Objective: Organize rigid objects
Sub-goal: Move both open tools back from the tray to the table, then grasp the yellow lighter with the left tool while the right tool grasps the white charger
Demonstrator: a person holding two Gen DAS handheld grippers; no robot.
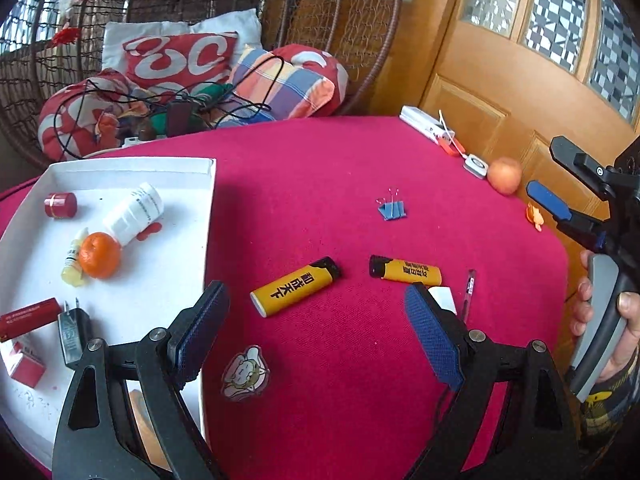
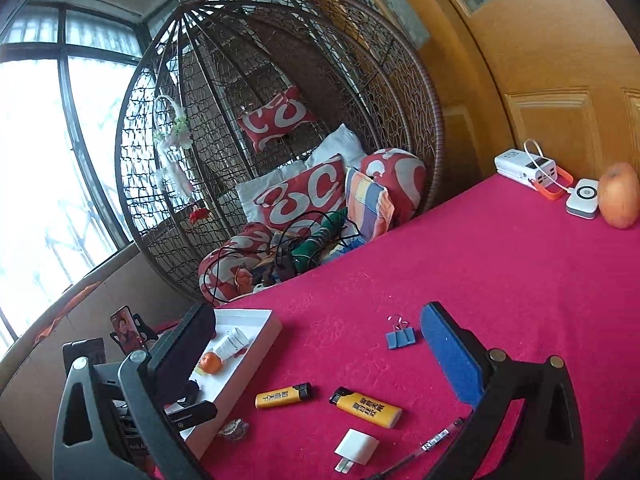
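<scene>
While both tools hover above the red-clothed table [image 1: 360,168], neither one holds anything: the left tool [image 1: 316,332] has its blue-padded fingers spread wide over bare cloth, and the right tool [image 2: 320,360] stands just as wide apart, nothing between its pads. A white tray [image 1: 208,208] sits at the left side of the table and already carries a tangerine [image 1: 99,255], a white bottle [image 1: 134,214] lying on its side against the fruit, a small red cylinder [image 1: 60,205], a black plug [image 1: 72,338] and red boxes [image 1: 28,316] near its front edge. Loose on the cloth lie two yellow lighters — one [image 1: 295,287] just ahead of the left tool's gap, the other [image 1: 405,272] a little to its right, the two well apart from the tray. A blue binder clip [image 1: 391,210] rests farther back, a white charger [image 2: 356,450] and a pen [image 2: 436,438] lie near the right tool's lower finger, and a cartoon sticker [image 1: 242,374] sits beside the tray's edge. At the table's far corner stand a white power bank [image 2: 526,168], a small white box [image 2: 582,198] and an orange fruit [image 2: 619,195] — all close together.
</scene>
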